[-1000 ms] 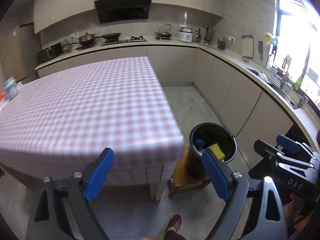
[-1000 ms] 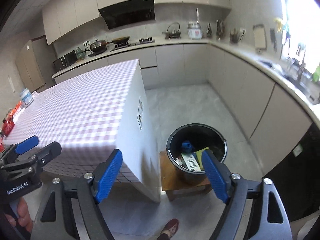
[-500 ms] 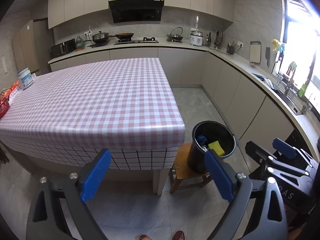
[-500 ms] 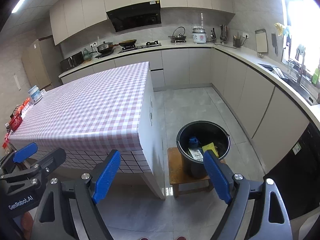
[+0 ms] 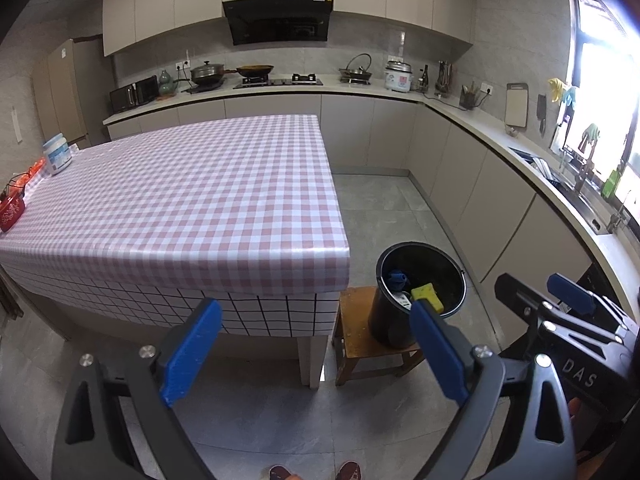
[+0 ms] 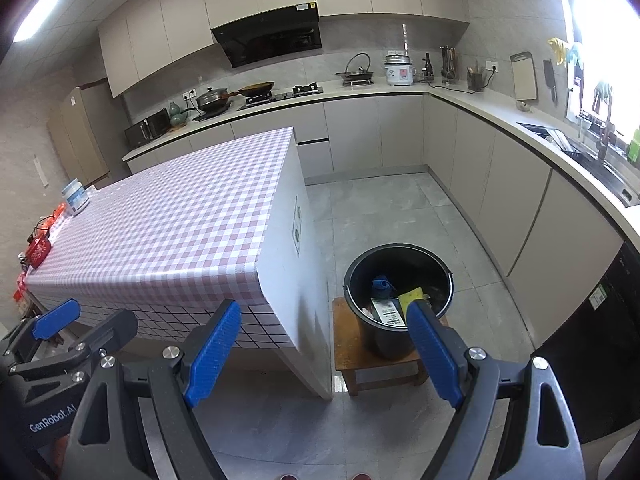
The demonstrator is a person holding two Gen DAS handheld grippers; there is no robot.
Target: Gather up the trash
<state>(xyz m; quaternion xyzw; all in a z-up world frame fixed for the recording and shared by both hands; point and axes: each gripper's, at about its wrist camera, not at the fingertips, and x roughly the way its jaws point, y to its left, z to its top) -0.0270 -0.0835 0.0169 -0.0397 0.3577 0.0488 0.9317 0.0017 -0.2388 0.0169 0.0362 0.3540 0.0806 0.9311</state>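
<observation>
A: Where is the trash?
B: In the black bucket (image 6: 398,300), which stands on a low wooden stool (image 6: 352,344) just beside the end of the island counter (image 5: 180,200) with its pink checked cloth. Inside the bucket I can make out a blue crumpled piece (image 6: 381,285), a yellow piece (image 6: 412,295) and a white printed label (image 6: 390,312).

A: All of it clear?
B: No. In the right wrist view the right gripper's (image 6: 324,354) blue finger covers the near rim and part of the yellow piece. In the left wrist view the bucket's wall hides most of the contents, and the label shows only as a sliver. What lies at the bottom I cannot tell.

A: And the jaws?
B: The right gripper's jaws stand wide apart with nothing between them. The left gripper (image 5: 316,354) is likewise spread wide and empty. Each gripper shows at the edge of the other's view, cut off by the frame.

A: Anything on the counter?
B: Only at its far left end: a white tub with a blue label (image 5: 57,154) and some red packets (image 5: 12,210), partly cut off by the picture's edge, so I cannot read what they are.

A: The person?
B: Just the toes of two shoes (image 5: 316,472) at the bottom edge, on the grey floor tiles.
</observation>
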